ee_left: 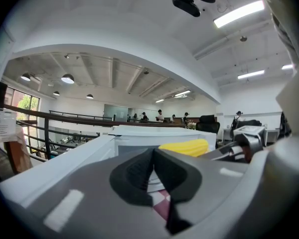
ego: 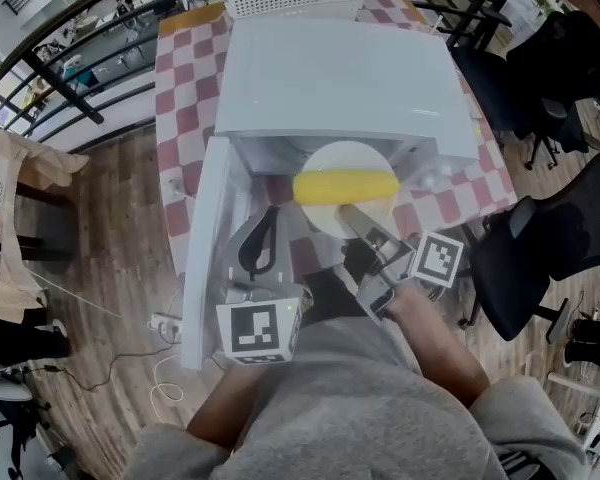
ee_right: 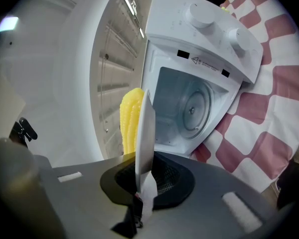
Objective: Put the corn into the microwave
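- The right gripper (ego: 352,218) is clamped on the near rim of a white plate (ego: 345,156), which shows edge-on between its jaws in the right gripper view.
- The corn (ego: 345,186) lies across that plate, right at the mouth of the white microwave (ego: 340,78).
- The microwave's door (ego: 205,228) stands open on the left, and the turntable (ee_right: 197,108) inside is bare.
- The left gripper (ego: 260,243) sits beside the door, jaws together on nothing.
- The microwave stands on a red-and-white checked tablecloth (ego: 185,78).

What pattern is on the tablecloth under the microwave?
The tablecloth is red-and-white checked, clearest in the right gripper view.
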`<move>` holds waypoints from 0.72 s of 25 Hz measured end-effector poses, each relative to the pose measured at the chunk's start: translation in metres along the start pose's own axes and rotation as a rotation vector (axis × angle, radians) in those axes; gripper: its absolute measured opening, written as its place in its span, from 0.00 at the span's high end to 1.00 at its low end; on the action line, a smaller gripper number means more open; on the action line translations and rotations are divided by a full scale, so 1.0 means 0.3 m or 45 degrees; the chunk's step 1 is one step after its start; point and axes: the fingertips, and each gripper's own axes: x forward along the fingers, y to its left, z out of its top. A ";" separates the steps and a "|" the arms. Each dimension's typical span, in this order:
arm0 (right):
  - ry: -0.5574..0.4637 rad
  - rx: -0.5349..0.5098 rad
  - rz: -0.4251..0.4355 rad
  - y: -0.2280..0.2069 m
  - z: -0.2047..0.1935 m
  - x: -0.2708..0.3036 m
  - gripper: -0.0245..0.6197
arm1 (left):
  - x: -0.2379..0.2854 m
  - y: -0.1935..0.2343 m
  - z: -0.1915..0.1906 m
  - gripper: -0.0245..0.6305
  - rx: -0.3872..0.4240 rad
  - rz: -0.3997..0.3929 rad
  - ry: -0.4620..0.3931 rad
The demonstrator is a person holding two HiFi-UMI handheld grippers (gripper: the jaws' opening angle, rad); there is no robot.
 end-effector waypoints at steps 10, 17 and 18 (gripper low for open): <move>-0.018 -0.007 -0.040 -0.185 0.076 0.112 0.93 | 0.087 0.021 -0.028 0.95 0.018 0.009 0.052; -0.014 0.002 -0.057 -0.274 0.123 0.194 0.93 | 0.141 0.017 -0.049 0.95 0.019 0.006 0.089; -0.014 0.005 -0.057 -0.285 0.129 0.207 0.93 | 0.146 0.018 -0.053 0.95 0.017 0.007 0.097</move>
